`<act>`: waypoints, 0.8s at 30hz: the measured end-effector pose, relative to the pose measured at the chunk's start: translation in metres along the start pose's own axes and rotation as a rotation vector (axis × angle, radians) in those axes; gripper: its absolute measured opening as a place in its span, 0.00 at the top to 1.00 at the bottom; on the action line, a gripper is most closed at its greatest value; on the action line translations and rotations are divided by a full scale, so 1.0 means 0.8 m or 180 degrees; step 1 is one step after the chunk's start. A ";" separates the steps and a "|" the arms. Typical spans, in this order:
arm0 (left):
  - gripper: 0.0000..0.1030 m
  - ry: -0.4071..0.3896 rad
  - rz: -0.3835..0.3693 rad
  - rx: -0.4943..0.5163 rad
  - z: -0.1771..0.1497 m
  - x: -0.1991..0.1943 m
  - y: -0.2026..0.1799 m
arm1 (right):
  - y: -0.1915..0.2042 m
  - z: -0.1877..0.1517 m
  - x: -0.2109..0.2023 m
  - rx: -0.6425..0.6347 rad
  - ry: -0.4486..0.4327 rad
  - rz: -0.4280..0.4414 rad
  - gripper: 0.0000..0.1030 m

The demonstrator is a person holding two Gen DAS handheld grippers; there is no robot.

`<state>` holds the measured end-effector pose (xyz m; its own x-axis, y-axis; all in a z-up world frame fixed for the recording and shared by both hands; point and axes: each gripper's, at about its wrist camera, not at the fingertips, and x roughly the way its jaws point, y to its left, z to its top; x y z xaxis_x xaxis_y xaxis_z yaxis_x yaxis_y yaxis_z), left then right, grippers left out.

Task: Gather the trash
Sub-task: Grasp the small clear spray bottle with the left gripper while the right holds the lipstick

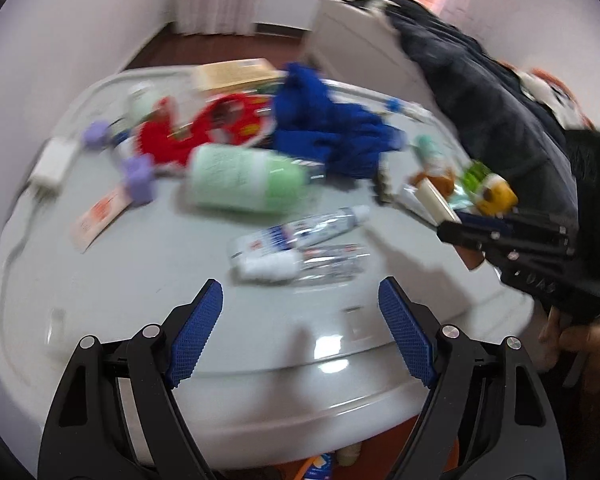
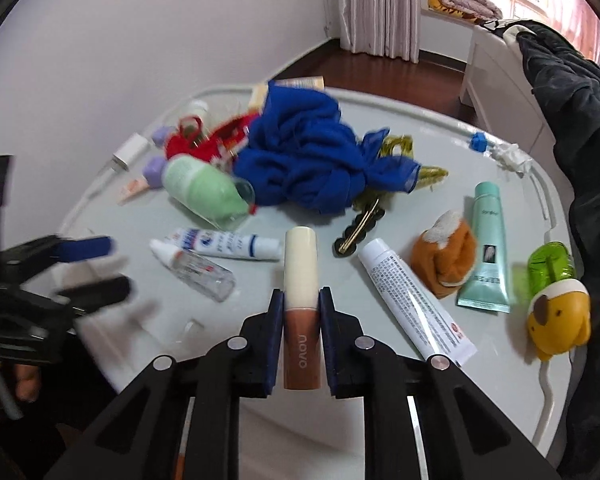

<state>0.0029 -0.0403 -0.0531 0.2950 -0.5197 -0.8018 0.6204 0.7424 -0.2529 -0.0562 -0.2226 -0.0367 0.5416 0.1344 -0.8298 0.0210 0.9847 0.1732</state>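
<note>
**Right tongs have the lip tube, left ones hanging open**

So the right tongs (image 2: 300,344) are clamped on a small cosmetic tube with a cream cap and brown see-through body (image 2: 301,300), pads pressing both sides of the brown part, cap end pointing away from the camera. It's held above the pale grey glossy tabletop (image 2: 340,420), not touching it as far as I can tell.

The left tongs (image 1: 300,332) are spread wide with nothing between the blue pads, hovering near the tabletop's front edge. Just ahead of them lie a white squeeze tube with blue print (image 1: 300,232) and a little clear plastic bottle with a white cap (image 1: 300,264), side by side.

Further back: a pale green plastic bottle lying on its side (image 2: 204,192), a crumpled bright blue cloth (image 2: 316,160), and a red knitted thing (image 2: 188,144) behind it. Off to the right, a long white tube with black text (image 2: 416,300), a mint green tube (image 2: 486,248), a brown and white plush pouch (image 2: 446,256), and a yellow dog-shaped holder with a green top (image 2: 556,300).
</note>
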 end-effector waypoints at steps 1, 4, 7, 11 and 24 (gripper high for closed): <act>0.24 0.0004 -0.0034 0.0208 0.004 0.002 -0.010 | -0.001 0.000 -0.007 0.0000 -0.0030 0.0023 0.83; 0.26 0.0168 -0.0036 0.0823 0.009 0.025 -0.037 | -0.007 -0.004 -0.023 0.0009 -0.0107 0.0093 0.82; 0.37 0.0361 -0.0012 0.1181 0.013 0.056 -0.049 | -0.015 -0.008 -0.028 0.0032 -0.0131 0.0115 0.82; 0.49 0.0408 -0.0023 0.1359 0.029 0.074 -0.045 | -0.032 -0.014 -0.033 0.0121 -0.0127 0.0148 0.82; 0.72 0.0620 0.0046 0.1370 0.021 0.090 -0.054 | -0.047 -0.015 -0.050 0.0192 -0.0219 0.0151 0.82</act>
<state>0.0101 -0.1170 -0.0910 0.1893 -0.3910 -0.9007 0.8742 0.4848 -0.0267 -0.0886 -0.2633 -0.0165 0.5996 0.1706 -0.7819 0.0435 0.9686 0.2447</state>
